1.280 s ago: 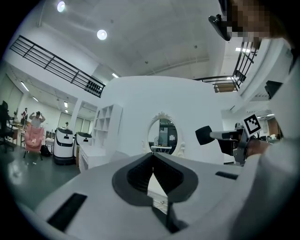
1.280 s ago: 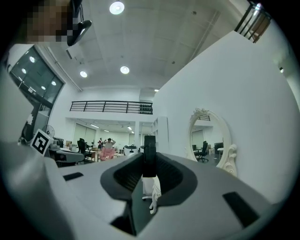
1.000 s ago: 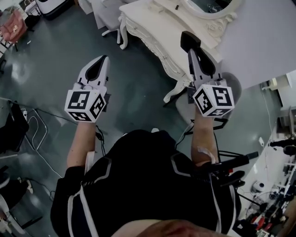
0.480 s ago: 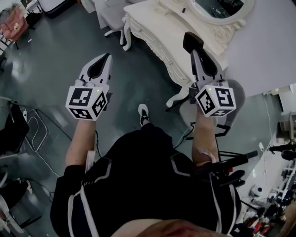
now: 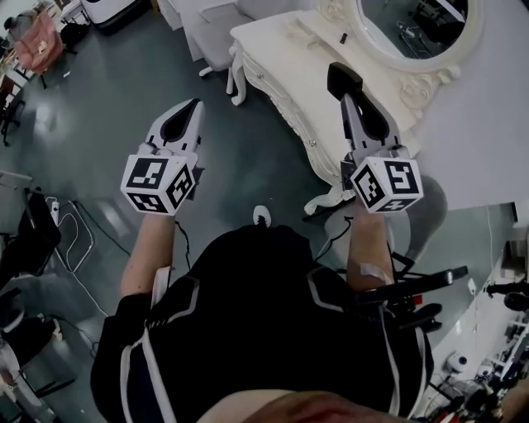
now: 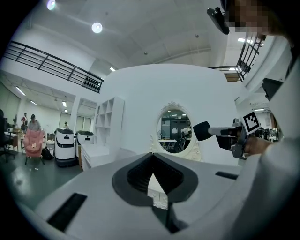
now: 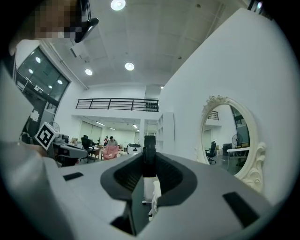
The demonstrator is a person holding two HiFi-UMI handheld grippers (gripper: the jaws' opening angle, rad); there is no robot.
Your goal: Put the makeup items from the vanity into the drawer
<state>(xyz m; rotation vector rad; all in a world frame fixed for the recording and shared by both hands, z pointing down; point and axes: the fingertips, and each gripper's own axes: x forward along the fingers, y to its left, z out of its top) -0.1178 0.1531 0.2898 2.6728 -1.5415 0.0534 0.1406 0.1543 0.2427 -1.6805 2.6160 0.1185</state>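
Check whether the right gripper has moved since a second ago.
Yes. The right gripper, gripping a black item, has gone forward, farther over the vanity.

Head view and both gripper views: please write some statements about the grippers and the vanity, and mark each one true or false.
1. The right gripper grips a dark flat item between its jaws. True.
2. The left gripper holds a makeup item. False: its jaws are together with nothing between them.
3. The vanity has an oval mirror. True.
4. The vanity top is completely bare. False: a small dark item lies on it near the mirror.
5. Both grippers rest on the vanity. False: the person holds both in the air.
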